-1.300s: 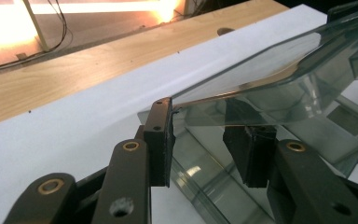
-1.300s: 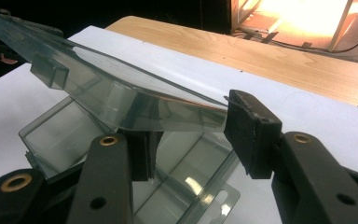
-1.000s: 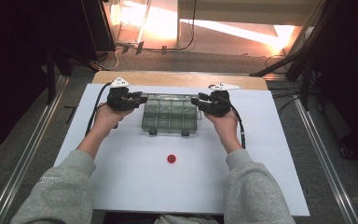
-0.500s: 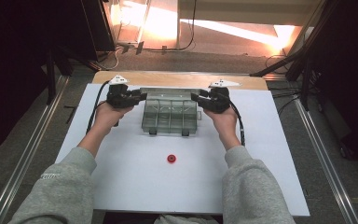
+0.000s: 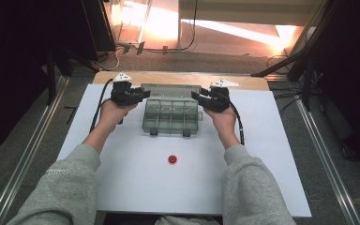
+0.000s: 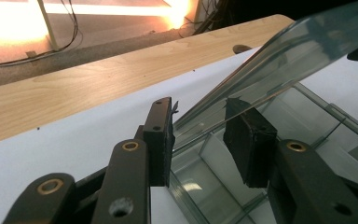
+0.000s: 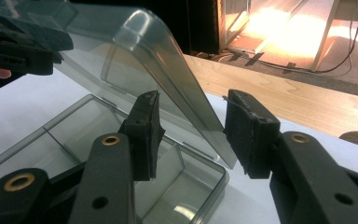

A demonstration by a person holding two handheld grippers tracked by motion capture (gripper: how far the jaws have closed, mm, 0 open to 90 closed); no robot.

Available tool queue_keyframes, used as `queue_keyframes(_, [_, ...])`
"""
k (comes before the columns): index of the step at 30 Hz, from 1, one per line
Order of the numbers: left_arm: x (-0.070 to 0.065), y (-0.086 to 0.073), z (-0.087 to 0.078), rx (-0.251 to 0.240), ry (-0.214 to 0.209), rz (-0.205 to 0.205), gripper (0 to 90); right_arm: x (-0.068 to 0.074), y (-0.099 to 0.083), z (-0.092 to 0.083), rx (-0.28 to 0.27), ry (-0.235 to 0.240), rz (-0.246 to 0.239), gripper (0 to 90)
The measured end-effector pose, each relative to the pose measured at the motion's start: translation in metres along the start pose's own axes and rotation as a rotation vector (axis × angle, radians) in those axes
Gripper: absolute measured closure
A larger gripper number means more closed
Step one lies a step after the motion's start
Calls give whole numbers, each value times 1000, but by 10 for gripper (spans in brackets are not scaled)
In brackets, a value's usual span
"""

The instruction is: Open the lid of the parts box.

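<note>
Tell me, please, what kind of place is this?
Probably a lab or workshop set up for recording, not a home: a white board on a wooden table, metal rails along both sides, loose cables on grey floor.

A clear, smoky-grey plastic box with divided compartments sits on the white table, near its wooden far edge. Its hinged lid stands raised, tilted back toward that edge.

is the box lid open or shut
Open: the lid slants up off the clear box, its dividers uncovered, its edge between both gripper pairs of jaws.
</note>
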State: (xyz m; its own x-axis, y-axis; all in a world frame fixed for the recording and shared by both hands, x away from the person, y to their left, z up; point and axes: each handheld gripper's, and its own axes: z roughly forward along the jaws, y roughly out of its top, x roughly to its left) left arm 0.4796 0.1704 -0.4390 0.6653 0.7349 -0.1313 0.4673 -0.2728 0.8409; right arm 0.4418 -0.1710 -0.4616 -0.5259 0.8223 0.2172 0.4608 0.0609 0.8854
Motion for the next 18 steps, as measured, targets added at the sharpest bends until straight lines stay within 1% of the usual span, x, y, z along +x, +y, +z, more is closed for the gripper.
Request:
queue_keyframes(1, [0,0,1,1,3,-2,620,-1,1,1,9,3,3,558])
queue_keyframes(2, [0,0,2,-1,6,-5,620,-1,1,2,6,3,1,558])
queue_keyframes(5, [1,-1,3,-7,11,-32,620,-3,2,4,3,6,8,561])
queue_keyframes(6, [1,-1,4,-9,19,-30,620,-3,3,5,3,6,8,561])
queue_keyframes(7, [-1,-1,5,-8,31,-14,620,-3,3,6,0,3,6,561])
queue_keyframes(8, [-1,-1,6,-10,36,-12,620,-3,2,8,-1,2,10,561])
queue_keyframes(9, [-1,-2,7,-10,39,-14,619,-3,2,8,-4,1,9,561])
queue_keyframes(12, [-2,-3,11,-5,50,-22,616,-4,0,11,-12,-5,27,560])
queue_keyframes(13, [-2,-4,13,-6,58,-18,598,-4,-1,12,-15,-5,31,561])
queue_keyframes(16, [-2,-5,16,-15,72,-26,600,-5,-2,14,-30,-15,35,578])
queue_keyframes(18, [-2,-6,18,-20,78,-35,601,-6,-3,16,-32,-27,28,583])
